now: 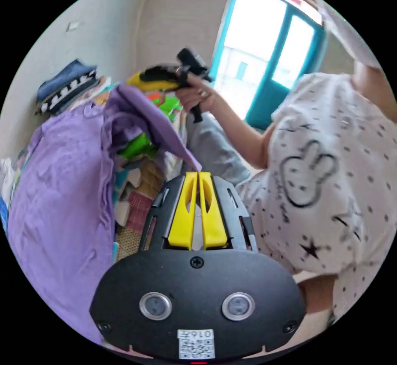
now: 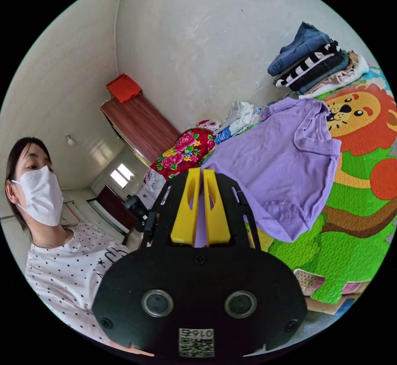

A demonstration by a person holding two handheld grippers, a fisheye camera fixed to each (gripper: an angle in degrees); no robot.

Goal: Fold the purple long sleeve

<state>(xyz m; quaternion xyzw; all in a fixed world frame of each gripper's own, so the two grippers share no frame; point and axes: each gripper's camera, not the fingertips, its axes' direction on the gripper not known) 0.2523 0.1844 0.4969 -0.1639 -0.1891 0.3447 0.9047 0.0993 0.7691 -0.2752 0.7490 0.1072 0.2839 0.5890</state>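
Note:
The purple long sleeve (image 1: pixel 62 191) hangs lifted over a play mat, stretched between both grippers. In the left gripper view my left gripper (image 1: pixel 197 173) has its yellow jaws shut on a thin edge of the purple cloth. Farther off, a hand holds my right gripper (image 1: pixel 163 77), which pinches another part of the garment. In the right gripper view the right gripper (image 2: pixel 201 170) is shut, with purple fabric showing between its jaws. From there the purple long sleeve (image 2: pixel 273 162) spreads over the mat, one ribbed cuff folded across it.
A lion-patterned play mat (image 2: pixel 355 224) lies under the garment. A stack of folded clothes (image 2: pixel 314 61) sits by the wall, with a floral bundle (image 2: pixel 186 150) and white clothes nearby. The person in a white patterned shirt (image 1: pixel 322 183) sits close. A teal-framed door (image 1: pixel 269 63) stands behind.

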